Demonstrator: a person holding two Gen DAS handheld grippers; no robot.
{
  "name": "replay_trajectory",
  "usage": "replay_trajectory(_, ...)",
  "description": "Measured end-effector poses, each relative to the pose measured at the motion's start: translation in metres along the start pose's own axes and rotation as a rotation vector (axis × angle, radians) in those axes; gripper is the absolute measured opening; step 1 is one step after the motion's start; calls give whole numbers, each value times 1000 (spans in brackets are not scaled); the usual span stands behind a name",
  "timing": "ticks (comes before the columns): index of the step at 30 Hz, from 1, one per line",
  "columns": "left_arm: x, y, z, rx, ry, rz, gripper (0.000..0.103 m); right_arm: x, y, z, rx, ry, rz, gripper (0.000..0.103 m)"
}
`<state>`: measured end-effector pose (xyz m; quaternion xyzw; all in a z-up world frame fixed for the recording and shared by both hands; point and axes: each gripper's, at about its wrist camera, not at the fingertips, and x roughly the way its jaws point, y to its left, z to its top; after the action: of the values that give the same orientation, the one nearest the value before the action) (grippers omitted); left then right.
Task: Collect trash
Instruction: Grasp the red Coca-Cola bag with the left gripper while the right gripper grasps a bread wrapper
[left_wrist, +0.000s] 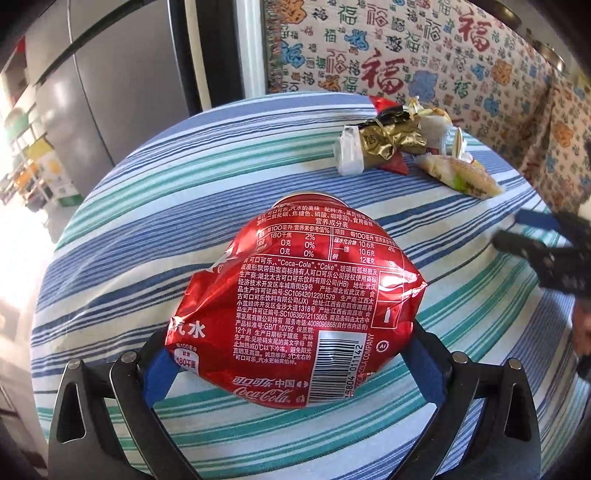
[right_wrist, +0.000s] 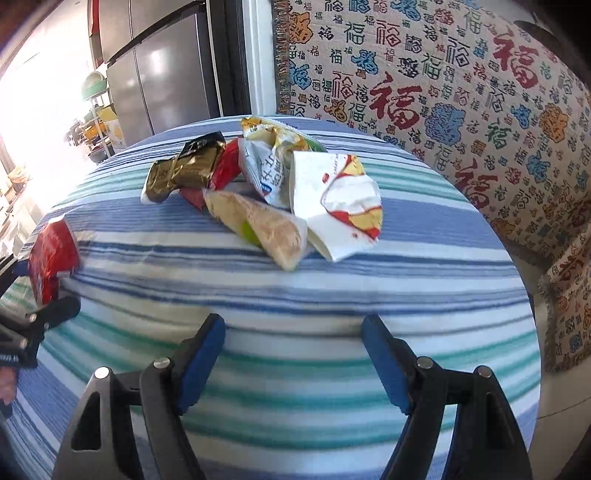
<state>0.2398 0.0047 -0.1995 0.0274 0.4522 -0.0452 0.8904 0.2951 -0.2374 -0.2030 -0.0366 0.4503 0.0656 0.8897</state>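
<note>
1. Left wrist view: the left gripper (left_wrist: 295, 354) was clamped on a crushed red Coca-Cola can (left_wrist: 295, 295), which filled the centre and lower middle of the frame, above the striped tablecloth (left_wrist: 110, 258). The can was badly flattened, with creased sides and its barcode facing the camera. The blue pads pressed only its lower corners, so it could probably pivot or slip out if the hand swung fast. A pile of wrappers (left_wrist: 406, 144) lay at upper right, and the right gripper (left_wrist: 524, 236) showed blurred at the right edge.

2. Right wrist view: the right gripper (right_wrist: 293, 332) stood wide apart at the bottom of the frame with nothing between its fingers. The wrappers (right_wrist: 266, 184) sat in the upper middle: a gold foil pack (right_wrist: 188, 166), a tan wedge-shaped pack (right_wrist: 266, 229) and a white pouch (right_wrist: 343, 206), loosely overlapping. Pinching one thin, slippery edge might drag or scatter the others. The can (right_wrist: 51, 254) appeared at the left edge.
</note>
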Motion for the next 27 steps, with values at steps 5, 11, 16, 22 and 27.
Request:
replay_trajectory(5, -1, -2, 0, -3, 0, -4, 102, 22, 12, 31, -8, -18, 2, 75)
replay_trajectory(11, 0, -1, 1, -4, -3, -9, 102, 10, 20, 25, -1, -37, -37, 25)
replay_trajectory(16, 0, -1, 1, -2, -1, -5, 102, -23, 18, -18, 62, -18, -111, 25)
replay_trajectory(22, 1, -2, 2, 0, 0, 0, 103, -56, 42, -64, 18, -43, -55, 27)
replay_trajectory(27, -2, -1, -1, 59, 7, -32, 103, -60, 36, -67, 21, -41, -25, 53)
